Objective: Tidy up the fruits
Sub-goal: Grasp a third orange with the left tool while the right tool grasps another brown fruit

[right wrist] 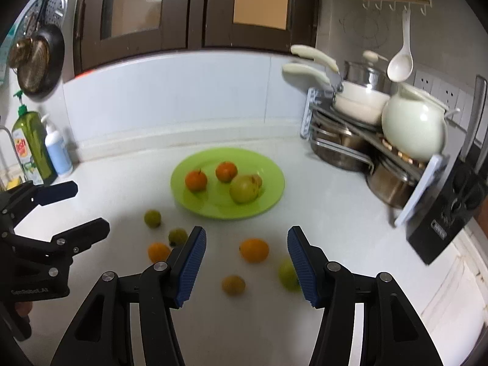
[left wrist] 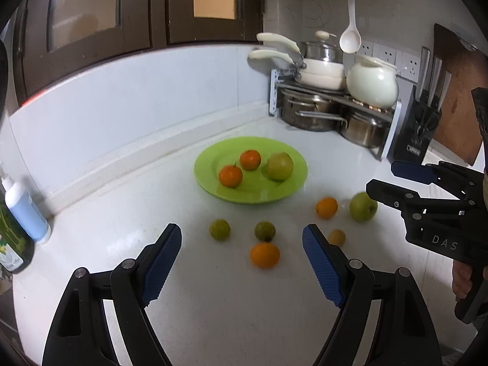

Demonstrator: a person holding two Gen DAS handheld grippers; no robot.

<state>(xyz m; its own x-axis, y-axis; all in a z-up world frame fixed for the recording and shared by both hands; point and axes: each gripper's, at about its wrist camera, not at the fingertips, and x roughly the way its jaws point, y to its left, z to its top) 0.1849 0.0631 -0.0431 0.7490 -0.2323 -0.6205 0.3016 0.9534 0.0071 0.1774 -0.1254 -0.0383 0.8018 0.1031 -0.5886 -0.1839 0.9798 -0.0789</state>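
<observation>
Here, green plate [left wrist: 292,164] mid white counter [left wrist: 122,213], wall behind, pot rack [left wrist: 332,103] at right corner, bottles at left edge. Bare counter between plate and both grippers.

On plate: two oranges [left wrist: 231,176], one green apple [left wrist: 279,166].

Loose on counter: six fruits, two orange [left wrist: 264,254], three green, one yellowish.

Left gripper [left wrist: 242,265]: jaws apart, empty. Right gripper [right wrist: 247,265]: jaws apart, empty.

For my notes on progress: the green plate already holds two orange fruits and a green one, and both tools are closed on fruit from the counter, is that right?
Not quite. The green plate does hold two orange fruits and a green one, but the left tool and right tool hold nothing; each wrist view shows open jaws above the loose fruit.
</observation>
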